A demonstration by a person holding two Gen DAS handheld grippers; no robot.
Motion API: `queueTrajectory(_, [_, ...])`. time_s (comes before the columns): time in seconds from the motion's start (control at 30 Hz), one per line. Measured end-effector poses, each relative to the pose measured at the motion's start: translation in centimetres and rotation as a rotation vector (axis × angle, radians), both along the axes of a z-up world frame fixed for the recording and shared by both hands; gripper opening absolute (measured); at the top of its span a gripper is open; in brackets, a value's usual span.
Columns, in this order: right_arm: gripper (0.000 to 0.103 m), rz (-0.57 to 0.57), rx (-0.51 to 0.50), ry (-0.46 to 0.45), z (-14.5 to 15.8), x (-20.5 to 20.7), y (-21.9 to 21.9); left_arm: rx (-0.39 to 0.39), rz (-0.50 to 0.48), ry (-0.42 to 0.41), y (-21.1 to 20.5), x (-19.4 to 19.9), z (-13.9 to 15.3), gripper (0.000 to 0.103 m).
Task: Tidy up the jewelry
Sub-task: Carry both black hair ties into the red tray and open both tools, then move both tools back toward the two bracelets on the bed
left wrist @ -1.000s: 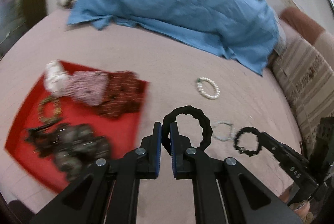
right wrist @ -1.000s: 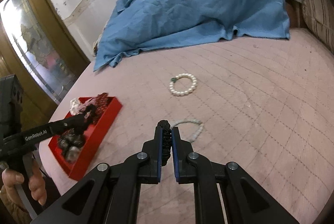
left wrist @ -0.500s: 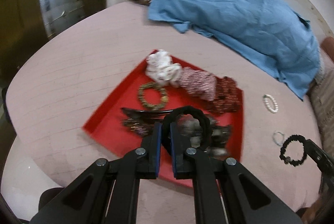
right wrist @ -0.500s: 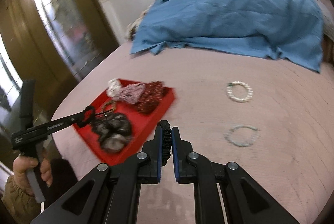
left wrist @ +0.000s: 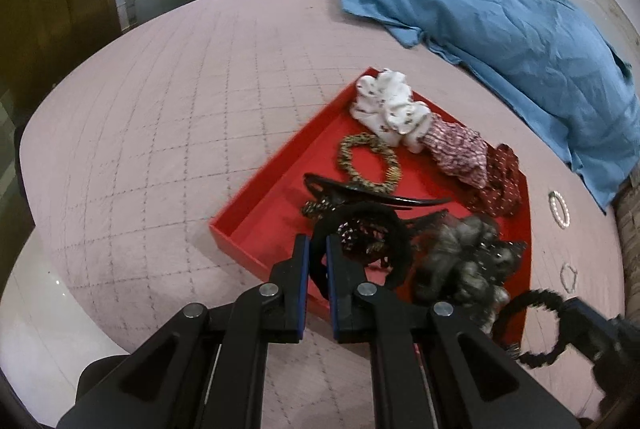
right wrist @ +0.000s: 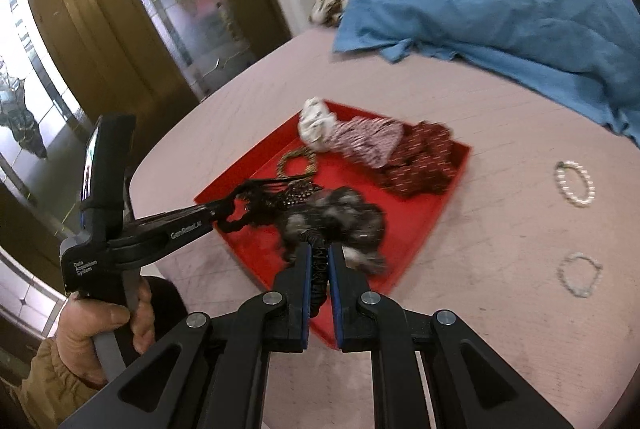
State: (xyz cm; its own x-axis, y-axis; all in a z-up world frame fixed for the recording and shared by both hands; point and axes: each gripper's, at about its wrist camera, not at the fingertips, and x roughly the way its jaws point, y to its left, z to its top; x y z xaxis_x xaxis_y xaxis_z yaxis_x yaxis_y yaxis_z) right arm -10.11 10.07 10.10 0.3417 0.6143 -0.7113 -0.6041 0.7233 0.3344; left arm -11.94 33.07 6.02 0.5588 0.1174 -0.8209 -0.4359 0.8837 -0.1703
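Observation:
My left gripper (left wrist: 317, 244) is shut on a black ring-shaped hair tie (left wrist: 394, 229) and holds it over the near part of the red tray (left wrist: 256, 219). My right gripper (right wrist: 319, 252) is shut on a black beaded bracelet (right wrist: 317, 261), seen edge-on, above the tray's (right wrist: 416, 249) near edge; that bracelet also shows in the left wrist view (left wrist: 536, 299). The tray holds scrunchies (left wrist: 394, 109), a gold bracelet (left wrist: 370, 163), a black hair clip (left wrist: 360, 195) and a grey furry scrunchie (left wrist: 460, 261). The left gripper (right wrist: 230, 207) shows in the right wrist view.
A pearl bracelet (right wrist: 574, 183) and a pale bead bracelet (right wrist: 580, 273) lie on the pink quilted bed (left wrist: 160, 129) right of the tray. A blue cloth (left wrist: 500, 9) covers the far side. The bed's edge and floor (left wrist: 36, 329) are at left.
Both grippers have swung left from the loose bracelets on the bed to over the red tray, each still holding its black ring.

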Motion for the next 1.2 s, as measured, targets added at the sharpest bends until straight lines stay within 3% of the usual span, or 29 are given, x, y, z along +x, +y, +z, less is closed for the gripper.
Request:
queueTrajectory(0.27, [0.01, 0.049, -0.053, 0.071, -2.8, 0.5, 4.3, -0.049, -0.007, -0.052, 1.0, -0.3, -0.4, 0.008])
queueTrajectory(0.47, [0.01, 0.03, -0.087, 0.098, -4.1, 0.9, 4.7, -0.072, -0.004, -0.075, 1.3, -0.7, -0.4, 0.011])
queueTrajectory(0.63, [0.011, 0.005, -0.078, 0.127, -4.4, 1.4, 4.0, -0.092, 0.007, -0.111, 1.4, -1.3, 0.5, 0.035])
queueTrajectory(0.7, [0.011, 0.002, -0.073, 0.127, -4.2, 1.2, 3.8, -0.104, 0.012, -0.125, 1.4, -1.6, 0.8, 0.04])
queueTrajectory(0.73, [0.014, 0.001, -0.073, 0.125, -4.1, 1.2, 3.7, -0.114, 0.015, -0.133, 1.5, -1.7, 1.0, 0.04])
queueTrajectory(0.83, [0.035, -0.006, -0.061, 0.122, -3.7, 0.9, 3.4, -0.139, 0.027, -0.148, 1.8, -2.1, 1.5, 0.041])
queueTrajectory(1.2, [0.043, -0.025, -0.033, 0.055, -1.4, -0.8, 0.7, -0.099, 0.028, -0.161, 0.8, -2.9, 3.4, 0.05])
